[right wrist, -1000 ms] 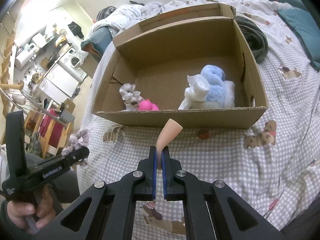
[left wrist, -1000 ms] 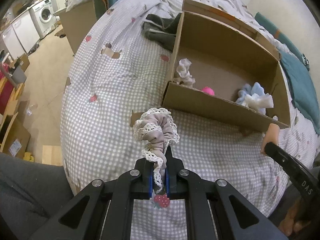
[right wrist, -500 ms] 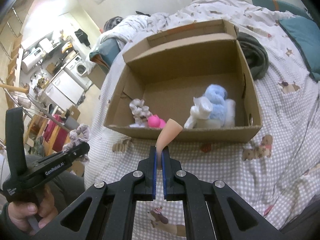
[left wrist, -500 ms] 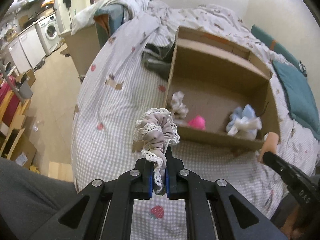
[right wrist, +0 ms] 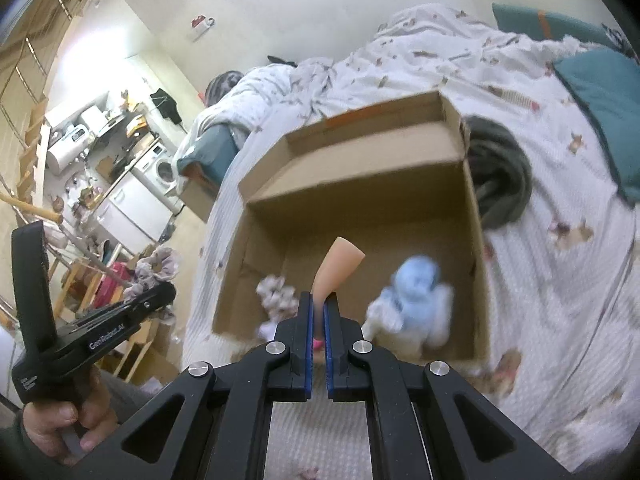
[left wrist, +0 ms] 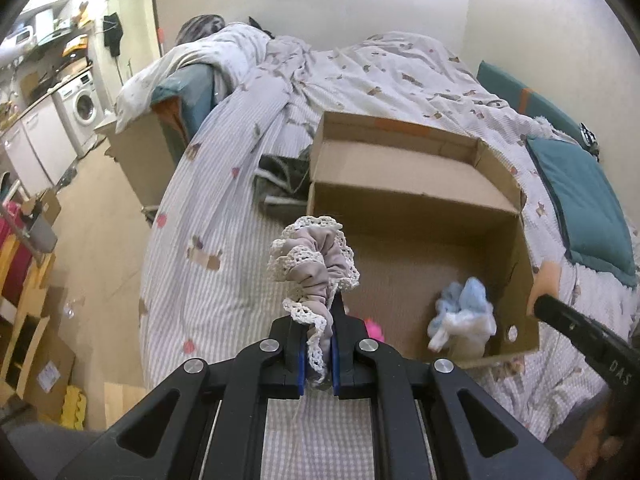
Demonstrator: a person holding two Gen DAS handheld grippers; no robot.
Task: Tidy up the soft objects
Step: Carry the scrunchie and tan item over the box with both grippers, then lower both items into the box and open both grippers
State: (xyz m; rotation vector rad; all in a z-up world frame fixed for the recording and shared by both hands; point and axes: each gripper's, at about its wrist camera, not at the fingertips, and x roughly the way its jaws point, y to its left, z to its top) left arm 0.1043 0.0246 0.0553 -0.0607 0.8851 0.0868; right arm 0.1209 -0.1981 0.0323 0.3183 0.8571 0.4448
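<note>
Sticking up from closed jaws: scrunchie (left wrist: 316, 272) left, peach sponge (right wrist: 338, 266) right.

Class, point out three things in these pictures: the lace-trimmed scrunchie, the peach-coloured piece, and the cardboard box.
lace-trimmed scrunchie (left wrist: 316, 256), left wrist view, on its gathered mauve fabric.
peach-coloured piece (right wrist: 340, 264), right wrist view, on its flared upper half.
cardboard box (right wrist: 360, 184), right wrist view, on its inner far wall.

Pink item (left wrist: 374, 328) mostly hidden behind the left fingers; blue-white bundle (right wrist: 416, 300) and pale scrunchie (right wrist: 274, 294) motion-blurred
</note>
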